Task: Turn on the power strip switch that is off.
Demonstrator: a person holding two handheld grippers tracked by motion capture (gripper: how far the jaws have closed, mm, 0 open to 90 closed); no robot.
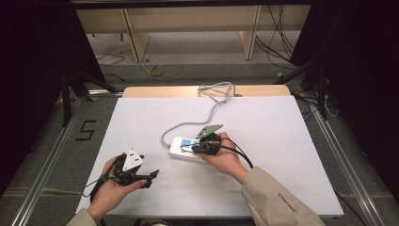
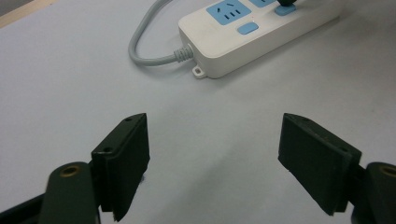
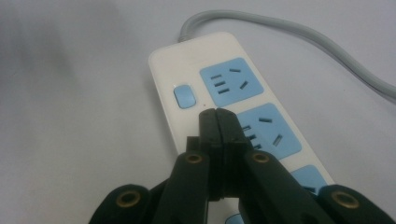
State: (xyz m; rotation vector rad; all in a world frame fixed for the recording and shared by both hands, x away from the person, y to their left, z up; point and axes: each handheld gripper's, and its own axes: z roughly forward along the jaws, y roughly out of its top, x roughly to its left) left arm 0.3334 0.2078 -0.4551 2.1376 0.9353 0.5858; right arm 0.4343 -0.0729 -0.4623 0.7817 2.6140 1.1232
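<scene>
White table (image 1: 282, 155); left gripper (image 2: 215, 158) fingers spread wide, empty; right gripper (image 3: 218, 122) fingers pressed together over power strip (image 3: 187, 60).

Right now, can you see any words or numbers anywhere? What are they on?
"5": black number marked on the grey floor, left of the table.
Small dark print on the person's right sleeve: too small to read.
The power strip carries no readable writing.
</scene>
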